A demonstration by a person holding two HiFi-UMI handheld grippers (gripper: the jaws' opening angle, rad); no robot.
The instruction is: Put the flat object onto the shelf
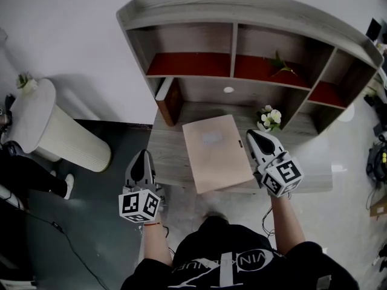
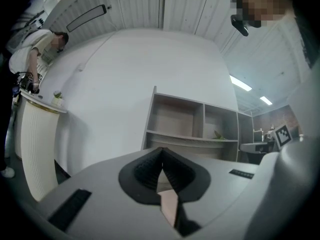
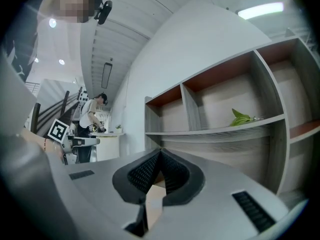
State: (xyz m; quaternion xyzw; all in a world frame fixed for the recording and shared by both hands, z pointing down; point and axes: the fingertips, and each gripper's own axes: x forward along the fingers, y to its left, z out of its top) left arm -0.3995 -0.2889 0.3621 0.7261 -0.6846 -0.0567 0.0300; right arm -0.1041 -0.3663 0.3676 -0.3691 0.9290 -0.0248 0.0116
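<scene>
Grey wooden shelf (image 1: 242, 9): green leafy sprig (image 1: 282, 64) in red bay; beige flat board (image 1: 216, 153) overhangs ledge; left gripper (image 1: 143, 154), right gripper (image 1: 250, 133) closed, seemingly empty.

Shelf unit (image 1: 181, 20): flat board (image 1: 217, 153) noted lying on lower ledge (image 1: 166, 156), reaching front edge; flowers (image 1: 269, 118) seen nr R rear corner.

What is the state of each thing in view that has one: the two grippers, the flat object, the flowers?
left gripper: shut, empty.
right gripper: shut, empty, beside the flat object's right edge.
flat object: lying flat on the shelf's lower board, front edge overhanging.
white flowers: standing on that board.
</scene>
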